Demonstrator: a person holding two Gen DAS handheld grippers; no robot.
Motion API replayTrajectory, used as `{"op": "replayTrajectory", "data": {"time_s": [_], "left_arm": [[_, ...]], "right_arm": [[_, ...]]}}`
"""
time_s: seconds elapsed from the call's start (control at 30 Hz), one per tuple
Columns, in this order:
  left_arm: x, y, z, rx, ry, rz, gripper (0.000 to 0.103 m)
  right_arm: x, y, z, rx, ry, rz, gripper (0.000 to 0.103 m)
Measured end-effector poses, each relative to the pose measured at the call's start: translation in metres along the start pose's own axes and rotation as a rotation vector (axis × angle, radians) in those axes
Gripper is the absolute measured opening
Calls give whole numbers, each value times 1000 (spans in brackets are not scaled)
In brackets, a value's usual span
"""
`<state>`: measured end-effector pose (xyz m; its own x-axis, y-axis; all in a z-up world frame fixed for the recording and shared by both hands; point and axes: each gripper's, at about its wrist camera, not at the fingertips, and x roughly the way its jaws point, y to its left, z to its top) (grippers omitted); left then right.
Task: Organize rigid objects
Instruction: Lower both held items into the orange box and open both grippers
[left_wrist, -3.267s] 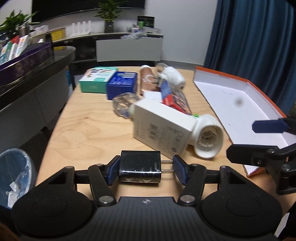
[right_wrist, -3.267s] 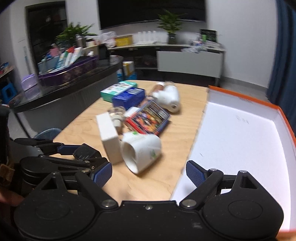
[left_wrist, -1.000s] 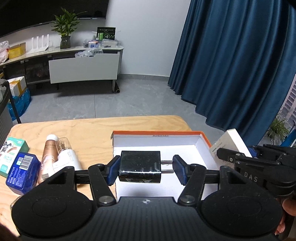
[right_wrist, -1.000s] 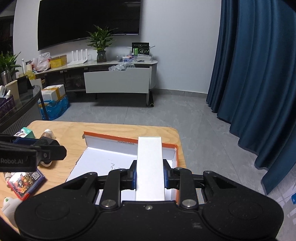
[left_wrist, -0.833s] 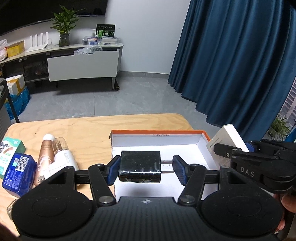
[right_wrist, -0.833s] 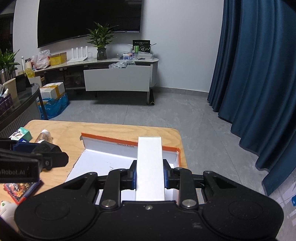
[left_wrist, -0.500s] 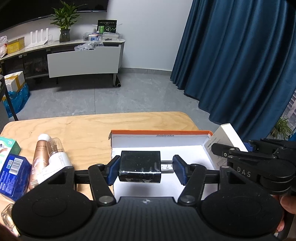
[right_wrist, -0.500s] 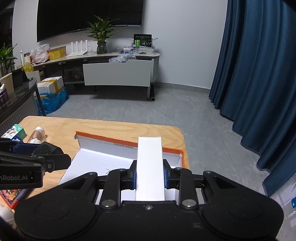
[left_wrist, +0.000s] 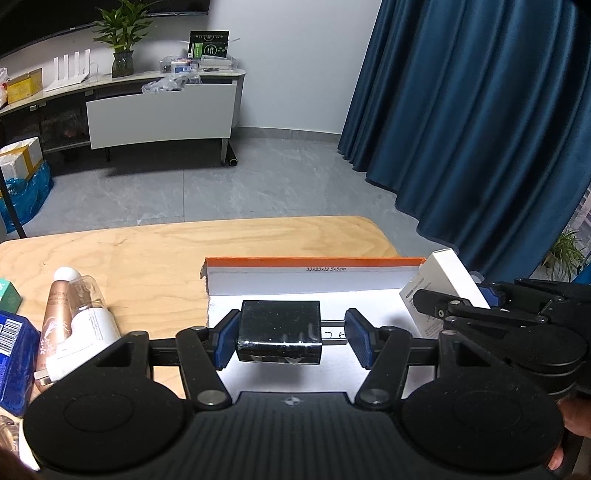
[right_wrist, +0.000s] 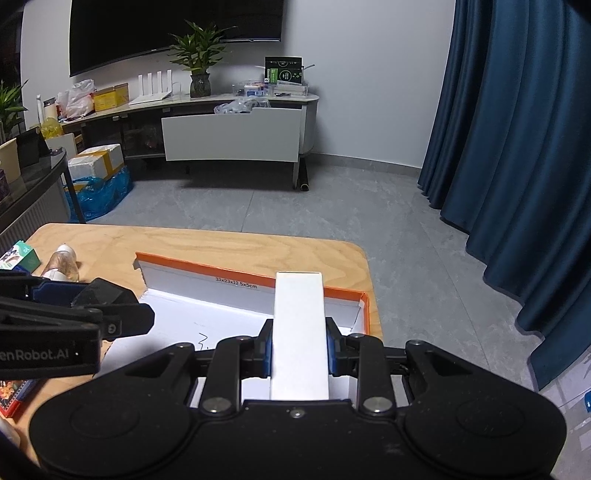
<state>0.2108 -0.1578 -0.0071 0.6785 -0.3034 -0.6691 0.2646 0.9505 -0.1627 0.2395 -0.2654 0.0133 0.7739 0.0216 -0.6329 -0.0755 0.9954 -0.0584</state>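
Observation:
My left gripper is shut on a black plug charger; its left pad presses the body and its prongs reach the right pad. It hangs over the near left part of the white box with the orange rim. My right gripper is shut on a tall white carton, held upright over the same box near its right end. Each view shows the other tool: the right gripper with its carton, and the left gripper with the charger.
On the wooden table left of the box lie a rose-gold tube, a white bottle, a blue carton and a green carton. The table's far edge and rounded right corner sit close behind the box. A blue curtain hangs to the right.
Since the earliest frames both grippers swung from the pile to the box, and the right one took up the white carton. Over the last second both edged forward and slightly lower over the box.

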Motion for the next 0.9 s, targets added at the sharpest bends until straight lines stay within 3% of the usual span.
{"op": "replayTrajectory", "data": {"time_s": [0.17, 0.23, 0.27, 0.63, 0.7, 0.9], "left_arm": [[5, 0, 2, -6, 7, 1, 61], [7, 1, 2, -11, 9, -2, 61], [8, 0, 3, -10, 12, -3, 61], [30, -16, 7, -4, 23, -54, 60], [32, -20, 9, 2, 27, -72, 72], [16, -23, 6, 26, 19, -50, 82]], "right_arm": [[8, -2, 2, 17, 9, 20, 33], [10, -1, 2, 3, 0, -18, 41], [9, -1, 2, -4, -11, -49, 55], [-31, -25, 2, 49, -131, -128, 68], [-39, -27, 1, 59, -149, -137, 70], [-57, -23, -5, 67, -167, -140, 73]]}}
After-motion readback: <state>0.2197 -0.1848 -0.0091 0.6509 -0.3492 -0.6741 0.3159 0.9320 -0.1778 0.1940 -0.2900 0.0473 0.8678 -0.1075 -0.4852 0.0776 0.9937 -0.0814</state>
